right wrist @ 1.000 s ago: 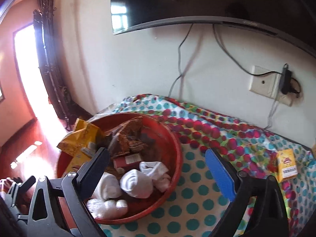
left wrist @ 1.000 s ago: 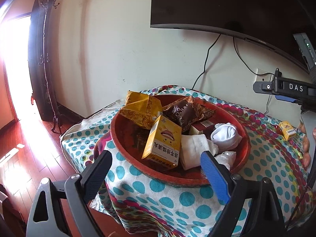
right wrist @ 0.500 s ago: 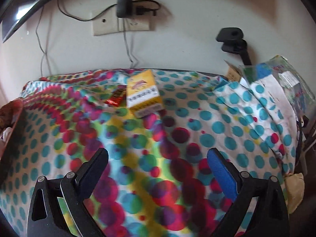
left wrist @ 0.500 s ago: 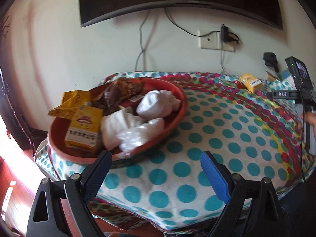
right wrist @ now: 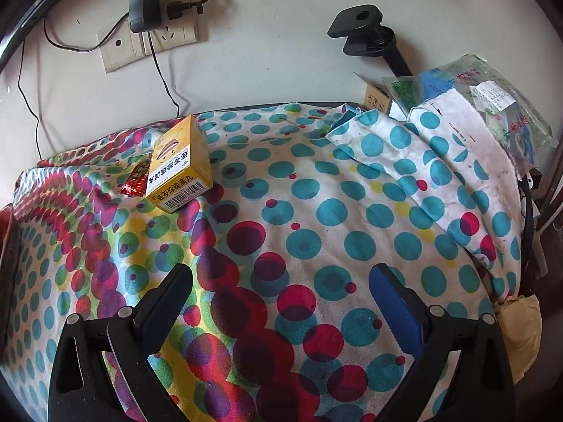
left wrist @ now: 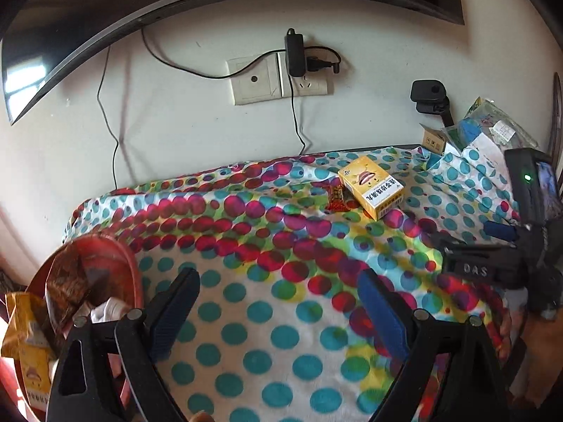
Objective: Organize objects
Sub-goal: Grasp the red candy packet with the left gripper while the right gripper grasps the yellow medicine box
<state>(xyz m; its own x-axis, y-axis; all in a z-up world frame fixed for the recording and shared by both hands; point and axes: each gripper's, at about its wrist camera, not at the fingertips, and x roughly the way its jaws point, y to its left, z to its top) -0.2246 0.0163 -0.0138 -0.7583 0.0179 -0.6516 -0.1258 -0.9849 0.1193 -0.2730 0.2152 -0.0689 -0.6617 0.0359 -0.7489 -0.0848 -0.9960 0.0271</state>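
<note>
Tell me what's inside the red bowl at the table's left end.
In the red bowl: a brown wrapper, something white, and a yellow packet at its near rim. The left gripper, jaws open, hides the rest.

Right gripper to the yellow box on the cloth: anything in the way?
Nothing visible. Bare dotted cloth lies between the open right gripper and the yellow box. The red wrapper sits against the box's far left side, off the approach line. The left gripper is also open and empty.
</note>
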